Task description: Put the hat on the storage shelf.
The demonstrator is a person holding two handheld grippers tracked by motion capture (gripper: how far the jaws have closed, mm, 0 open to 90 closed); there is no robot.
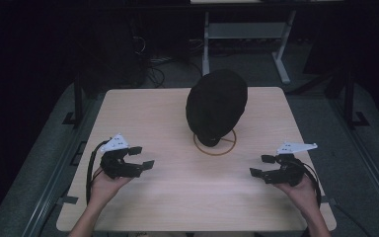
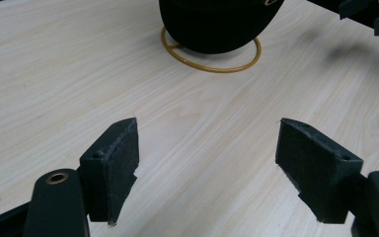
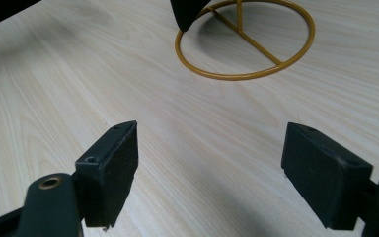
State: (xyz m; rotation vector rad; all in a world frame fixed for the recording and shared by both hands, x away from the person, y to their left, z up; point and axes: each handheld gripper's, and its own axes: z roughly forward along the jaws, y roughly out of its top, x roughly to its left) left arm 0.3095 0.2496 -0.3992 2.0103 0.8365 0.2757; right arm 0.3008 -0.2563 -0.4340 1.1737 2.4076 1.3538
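High view: a black cap [image 1: 216, 106] sits on a gold wire stand [image 1: 215, 143] near the middle of the wooden table [image 1: 177, 197], with the left gripper [image 1: 141, 158] and right gripper [image 1: 259, 166] held low on either side, well apart from it, both spread wide and empty. Left gripper view: its 2 jaws stand apart over bare wood, the cap [image 2: 217, 24] ahead. Right gripper view: jaws gape too, the stand's ring [image 3: 246, 39] beyond them.

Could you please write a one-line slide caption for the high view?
Two open hand-held grippers, left gripper and right gripper, flank a black cap on a gold wire ring stand atop a light wooden table.
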